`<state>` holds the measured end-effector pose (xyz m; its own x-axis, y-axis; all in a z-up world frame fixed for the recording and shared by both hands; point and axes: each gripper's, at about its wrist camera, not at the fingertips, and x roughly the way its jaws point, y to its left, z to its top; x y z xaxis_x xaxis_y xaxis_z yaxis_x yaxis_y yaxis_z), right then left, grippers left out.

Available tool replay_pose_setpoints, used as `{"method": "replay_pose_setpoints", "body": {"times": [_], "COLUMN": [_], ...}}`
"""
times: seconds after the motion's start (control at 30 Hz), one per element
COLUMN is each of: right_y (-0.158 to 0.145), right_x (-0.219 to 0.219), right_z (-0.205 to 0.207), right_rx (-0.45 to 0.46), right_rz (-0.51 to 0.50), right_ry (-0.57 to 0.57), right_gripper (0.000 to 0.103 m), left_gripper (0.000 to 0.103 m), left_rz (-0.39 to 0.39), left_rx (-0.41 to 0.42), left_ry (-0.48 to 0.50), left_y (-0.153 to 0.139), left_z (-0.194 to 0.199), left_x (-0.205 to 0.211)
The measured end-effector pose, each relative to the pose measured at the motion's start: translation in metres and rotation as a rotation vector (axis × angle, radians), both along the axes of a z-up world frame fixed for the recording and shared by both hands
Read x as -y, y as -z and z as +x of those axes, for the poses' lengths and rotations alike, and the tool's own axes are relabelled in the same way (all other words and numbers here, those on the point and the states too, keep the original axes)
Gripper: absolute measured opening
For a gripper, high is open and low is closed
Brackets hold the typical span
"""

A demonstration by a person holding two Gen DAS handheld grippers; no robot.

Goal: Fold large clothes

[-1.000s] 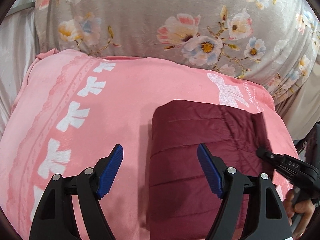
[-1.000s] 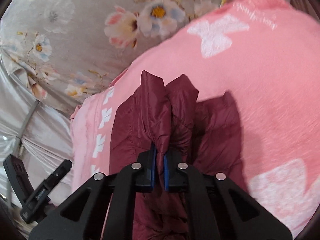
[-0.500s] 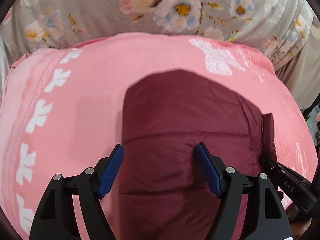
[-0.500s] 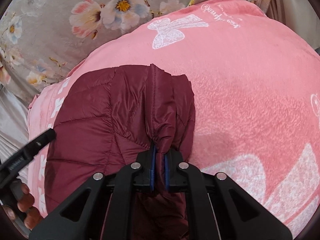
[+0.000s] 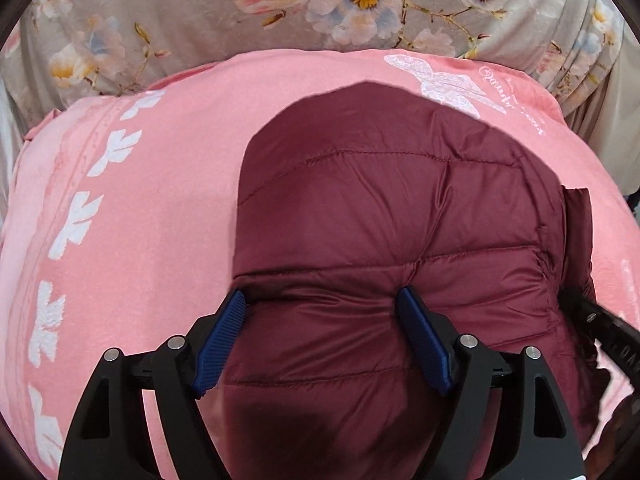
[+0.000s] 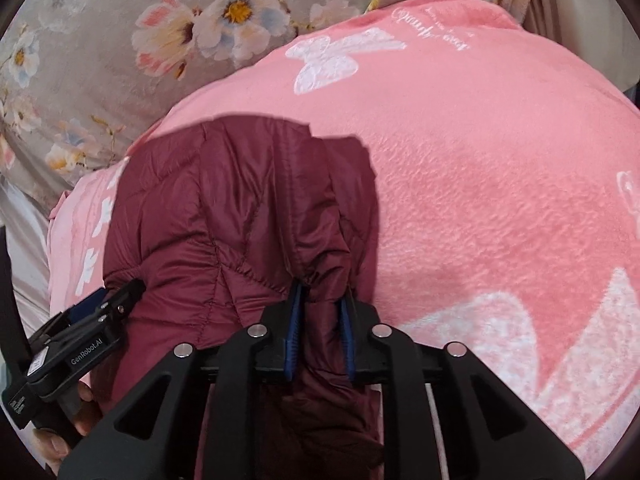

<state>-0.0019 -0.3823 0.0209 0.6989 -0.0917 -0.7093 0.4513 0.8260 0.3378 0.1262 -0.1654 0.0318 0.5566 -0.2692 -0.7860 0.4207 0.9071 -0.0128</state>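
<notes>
A folded maroon quilted jacket point(image 5: 384, 216) lies on a pink fleece blanket point(image 5: 160, 208) that fills the middle of both wrist views. Behind it, across the top of each frame, runs a grey bedcover printed with pale flowers point(image 5: 240, 12). A strip of pale satin-like cloth point(image 6: 24, 240) shows at the left edge of the right wrist view.

In the left wrist view, the left gripper point(image 5: 322, 302) stands wide in the lower centre, its blue pads astride a puffed panel of the jacket; the right pad's tip dents the fabric, while whether the left pad touches it cannot be told. The right gripper's black body juts in at the lower right edge of that frame, just beside the jacket's side hem.

In the right wrist view, the right gripper point(image 6: 322, 302) sits at lower centre, its jaws narrow and opening, with a bunched fold of the jacket between the blue pads and touching both. The left gripper appears at the lower left of this frame, and the fingers of a hand point(image 6: 68, 420) are wrapped around its handle.

White bows point(image 5: 76, 224) run down the blanket's left border, a large white butterfly point(image 6: 340, 60) sits near its far edge, and cursive white lettering beside it is too small to read. The left gripper's casing reads "GenRobot.AI" point(image 6: 87, 353).
</notes>
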Motion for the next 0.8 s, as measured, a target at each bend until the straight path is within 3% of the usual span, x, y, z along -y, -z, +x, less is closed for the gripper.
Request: {"method": "replay_pose_setpoints", "body": {"times": [0.17,0.3,0.4,0.5,0.67,0.8], "right_y": [-0.056,-0.073,-0.061,-0.038,0.005,0.022], "right_x": [0.011,0.018,0.020,0.018,0.023,0.032], "right_z": [-0.009,0.021,0.047,0.069,0.076,0.074], "right_rx": [0.129,0.140,0.110,0.056,0.007,0.026], "right_rz": [-0.023,-0.051,-0.028,-0.029,-0.004,0.043], "right_ry": [0.029,0.042,0.040,0.039,0.064,0.071], "right_gripper": [0.019,0.018,0.018,0.018,0.018,0.015], "left_gripper": [0.073,0.073,0.073,0.073,0.074,0.077], "left_rz": [-0.041,-0.063,-0.047,0.002,0.033,0.022], "left_rx": [0.065,0.117,0.118,0.109,0.052,0.054], "left_ry": [-0.034,-0.050,-0.040,-0.029,-0.026,-0.032], "left_y": [-0.046,-0.075,-0.077,-0.061,-0.018,-0.003], "left_z": [0.020,0.040,0.055,0.064,0.075,0.077], "left_x": [-0.011,0.006,0.032,0.055,0.072,0.072]}}
